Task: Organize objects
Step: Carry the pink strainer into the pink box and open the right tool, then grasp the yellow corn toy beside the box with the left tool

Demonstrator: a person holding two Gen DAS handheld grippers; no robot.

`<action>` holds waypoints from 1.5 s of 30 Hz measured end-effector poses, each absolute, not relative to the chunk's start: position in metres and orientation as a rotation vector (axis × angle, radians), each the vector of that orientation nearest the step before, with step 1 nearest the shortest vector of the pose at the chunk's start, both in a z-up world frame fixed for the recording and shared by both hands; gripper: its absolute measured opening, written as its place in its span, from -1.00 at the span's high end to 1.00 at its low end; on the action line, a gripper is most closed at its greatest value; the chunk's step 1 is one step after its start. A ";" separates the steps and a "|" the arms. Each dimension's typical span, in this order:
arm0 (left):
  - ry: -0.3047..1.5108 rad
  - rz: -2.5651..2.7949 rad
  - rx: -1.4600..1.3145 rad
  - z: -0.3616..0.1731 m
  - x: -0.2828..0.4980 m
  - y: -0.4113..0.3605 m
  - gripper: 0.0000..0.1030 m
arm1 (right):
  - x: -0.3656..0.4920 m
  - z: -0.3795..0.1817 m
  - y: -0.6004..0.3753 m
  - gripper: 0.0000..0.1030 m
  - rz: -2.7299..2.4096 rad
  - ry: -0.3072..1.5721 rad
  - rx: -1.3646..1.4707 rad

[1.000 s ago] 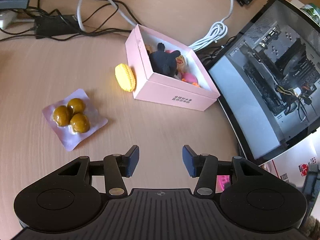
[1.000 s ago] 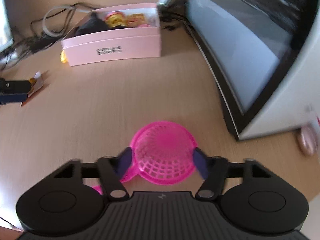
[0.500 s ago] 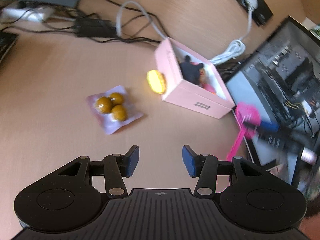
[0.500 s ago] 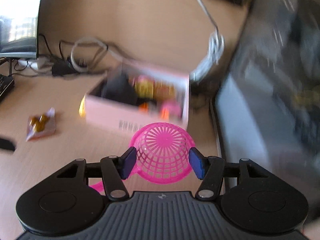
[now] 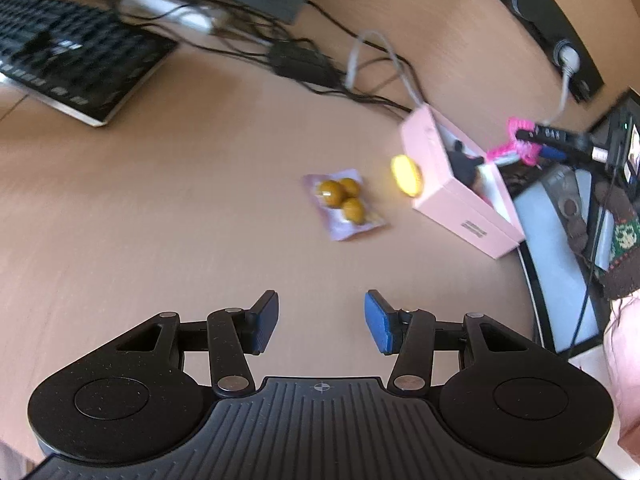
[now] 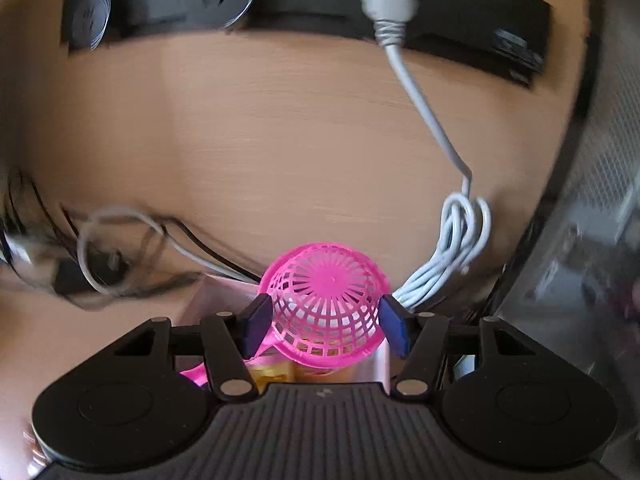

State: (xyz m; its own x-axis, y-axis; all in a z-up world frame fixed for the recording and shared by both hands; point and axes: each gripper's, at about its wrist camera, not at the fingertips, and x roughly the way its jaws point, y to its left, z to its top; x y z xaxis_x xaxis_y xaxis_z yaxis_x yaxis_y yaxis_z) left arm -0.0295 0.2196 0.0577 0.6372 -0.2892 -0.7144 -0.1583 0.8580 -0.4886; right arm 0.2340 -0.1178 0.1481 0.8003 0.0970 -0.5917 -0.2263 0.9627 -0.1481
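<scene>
Right wrist: pink basket (image 6: 326, 304) between fingers (image 6: 256, 320).

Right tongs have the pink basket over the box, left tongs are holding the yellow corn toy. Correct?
Not quite. The left tongs are open and empty; the left wrist view shows the corn toy lying beside the pink box. The right tongs do hold the pink basket.

Pink mesh basket (image 6: 326, 304) inverted above pink box (image 5: 460, 188).

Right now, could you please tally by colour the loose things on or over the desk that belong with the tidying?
Pink: 2, box and basket, held in right tongs
Yellow: 1, corn
Brown: 1, snack pack
Total: 4
</scene>
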 end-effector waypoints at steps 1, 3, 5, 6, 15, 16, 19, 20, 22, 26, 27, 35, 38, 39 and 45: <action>0.891 -0.071 -0.559 0.056 -0.032 0.223 0.00 | 0.234 0.146 -0.122 -0.53 0.173 0.624 -0.211; 0.896 -0.068 -0.558 0.055 -0.034 0.225 0.00 | 0.228 0.144 -0.132 -0.55 0.150 0.640 -0.160; 0.904 -0.077 -0.542 0.054 -0.032 0.224 0.00 | 0.216 0.145 -0.146 -0.56 0.166 0.659 -0.066; 0.914 -0.082 -0.524 0.053 -0.030 0.222 0.00 | 0.208 0.145 -0.150 -0.60 0.165 0.659 -0.039; 0.918 -0.229 -0.346 0.053 -0.002 0.188 0.00 | 0.121 0.115 -0.163 -0.83 0.120 0.728 -0.039; 0.903 -0.246 -0.302 0.055 0.003 0.183 0.00 | 0.111 0.111 -0.162 -0.87 0.119 0.736 -0.048; 0.849 -0.286 -0.157 0.065 0.019 0.170 -0.01 | 0.086 0.101 -0.160 -0.91 0.117 0.774 -0.053; 0.837 -0.294 -0.120 0.067 0.027 0.168 -0.01 | 0.078 0.097 -0.159 -0.91 0.117 0.790 -0.049; 0.823 -0.305 -0.080 0.072 0.046 0.165 -0.01 | 0.068 0.089 -0.155 -0.92 0.119 0.814 -0.051; 0.811 -0.358 -0.078 0.083 0.085 0.157 -0.01 | 0.045 0.081 -0.148 -0.93 0.098 0.832 -0.069; 0.799 -0.379 -0.102 0.086 0.096 0.153 -0.01 | 0.039 0.080 -0.147 -0.93 0.095 0.834 -0.064; 0.886 -0.336 -0.362 0.068 0.204 0.132 0.00 | 0.007 0.084 -0.155 -0.97 0.038 0.841 -0.063; 0.923 -0.271 -0.399 0.053 0.234 0.126 0.01 | -0.003 0.081 -0.164 -1.00 0.003 0.865 -0.055; 0.936 -0.256 -0.387 0.048 0.242 0.123 0.01 | -0.007 0.079 -0.167 -1.00 -0.009 0.875 -0.059; 0.962 -0.191 -0.281 0.024 0.251 0.116 0.23 | -0.022 0.069 -0.185 -1.00 -0.062 0.916 -0.045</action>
State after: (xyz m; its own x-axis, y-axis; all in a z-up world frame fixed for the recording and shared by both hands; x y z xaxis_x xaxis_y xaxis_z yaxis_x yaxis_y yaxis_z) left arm 0.2510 0.1164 0.0237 0.5589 -0.2838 -0.7791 0.0360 0.9470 -0.3192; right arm -0.0223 -0.1847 0.0694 0.6076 -0.0728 -0.7909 0.0344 0.9973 -0.0653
